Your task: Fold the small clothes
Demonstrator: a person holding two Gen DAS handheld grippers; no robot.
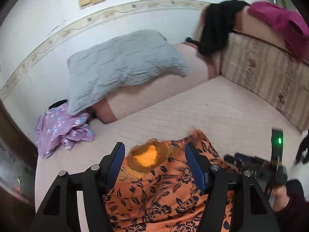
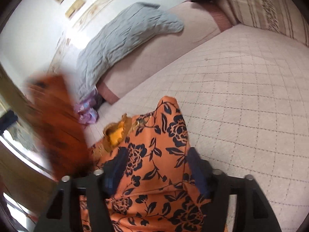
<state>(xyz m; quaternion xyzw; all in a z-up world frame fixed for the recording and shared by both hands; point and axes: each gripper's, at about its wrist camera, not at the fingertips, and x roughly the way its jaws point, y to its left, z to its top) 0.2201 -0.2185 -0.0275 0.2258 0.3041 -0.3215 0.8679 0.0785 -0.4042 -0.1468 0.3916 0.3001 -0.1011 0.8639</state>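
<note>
Both claws apart over orange top (image 1: 158,191) on bed (image 1: 222,112): left claw (image 1: 154,166), right claw (image 2: 154,168); nothing clamped; next: pinch sleeve edge, fold inward flat; avoid bunching.

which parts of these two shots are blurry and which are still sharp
Left wrist view: the black hanging cloth and the right gripper are smeared, while the grey quilted pillow is sharp. Right wrist view: a flap of the orange floral garment at left is heavily motion-blurred; its printed panel near the fingers stays crisp.
</note>
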